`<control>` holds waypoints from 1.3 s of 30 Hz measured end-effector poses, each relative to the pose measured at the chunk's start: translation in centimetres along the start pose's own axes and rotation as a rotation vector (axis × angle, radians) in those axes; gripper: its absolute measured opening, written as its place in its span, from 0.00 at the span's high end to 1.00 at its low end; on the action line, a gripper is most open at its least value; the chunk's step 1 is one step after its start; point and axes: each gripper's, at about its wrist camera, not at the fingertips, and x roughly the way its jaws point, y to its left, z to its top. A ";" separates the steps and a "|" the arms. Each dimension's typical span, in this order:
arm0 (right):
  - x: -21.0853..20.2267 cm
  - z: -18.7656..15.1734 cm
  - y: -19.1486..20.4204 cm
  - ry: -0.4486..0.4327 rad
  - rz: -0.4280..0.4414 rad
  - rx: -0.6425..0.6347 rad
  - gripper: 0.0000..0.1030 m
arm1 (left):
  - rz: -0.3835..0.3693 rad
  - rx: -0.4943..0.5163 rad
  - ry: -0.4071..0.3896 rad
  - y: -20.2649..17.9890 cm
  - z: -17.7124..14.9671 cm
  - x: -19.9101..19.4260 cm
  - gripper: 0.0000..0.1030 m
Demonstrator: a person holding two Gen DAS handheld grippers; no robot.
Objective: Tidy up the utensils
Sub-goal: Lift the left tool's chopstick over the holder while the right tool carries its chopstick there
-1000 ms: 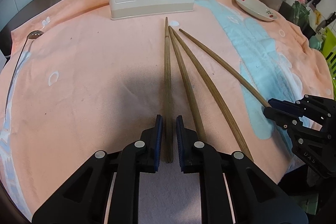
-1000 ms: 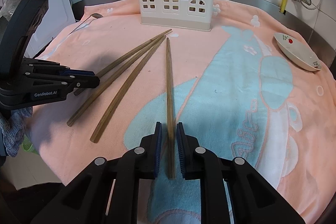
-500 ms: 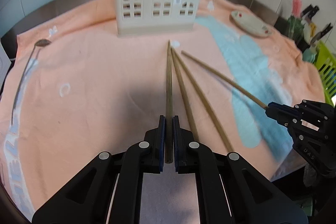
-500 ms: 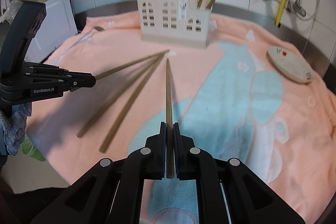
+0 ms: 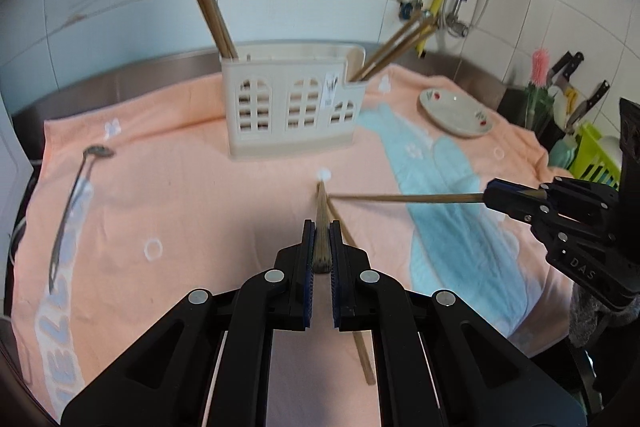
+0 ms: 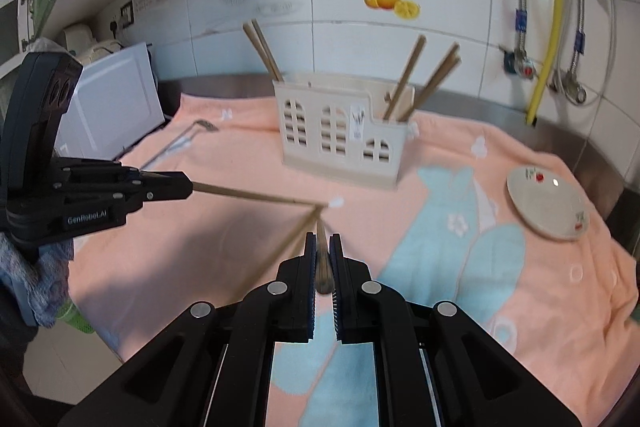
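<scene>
Both grippers are clamped, one chopstick each: the left gripper (image 5: 321, 241) pinches its chopstick (image 5: 321, 223), and the right gripper (image 6: 322, 251) pinches the other chopstick (image 6: 322, 259), far tips low by the towel (image 5: 180, 195). Two loose chopsticks (image 5: 358, 339) lie on it. The cream holder (image 5: 294, 111) holds five: two left, three right.

Left gripper (image 5: 321, 247): black, two blue-padded fingers (image 5: 307, 247) closed on the butt end of a long brown wooden chopstick (image 5: 321, 227); pointing forward and down.
Right gripper (image 6: 322, 259): black, fingers (image 6: 335, 259) closed on a second brown wooden chopstick (image 6: 322, 263); same downward tilt.
Relative position: side by side, well apart; each visible in the other's view.
</scene>
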 end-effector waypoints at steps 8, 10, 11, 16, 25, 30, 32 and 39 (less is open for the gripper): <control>0.8 4.8 -1.2 -0.002 0.022 0.010 0.94 | 0.006 0.009 -0.033 0.4 3.4 -0.4 0.94; 0.7 6.1 -1.5 -0.006 0.025 0.007 0.94 | 0.007 0.010 -0.039 0.6 4.3 -0.4 0.94; 0.7 6.8 -1.6 -0.009 0.022 0.003 0.94 | 0.008 0.013 -0.040 0.8 4.9 -0.4 0.94; 0.3 9.8 -2.7 -0.019 0.029 0.006 0.94 | 0.020 0.024 -0.043 1.1 7.2 -0.2 0.94; -0.5 15.0 -4.7 -0.062 0.015 0.012 0.94 | 0.044 0.053 -0.122 0.8 12.8 -2.4 0.94; -0.6 17.6 -5.3 -0.085 0.008 0.008 0.94 | 0.065 0.053 -0.188 1.0 16.7 -4.0 0.94; -0.6 18.5 -5.4 -0.096 0.005 0.001 0.94 | 0.069 0.046 -0.210 1.3 18.0 -4.4 0.94; -0.7 21.0 -5.9 -0.124 -0.016 -0.009 0.94 | 0.101 0.026 -0.260 2.5 21.6 -4.4 0.94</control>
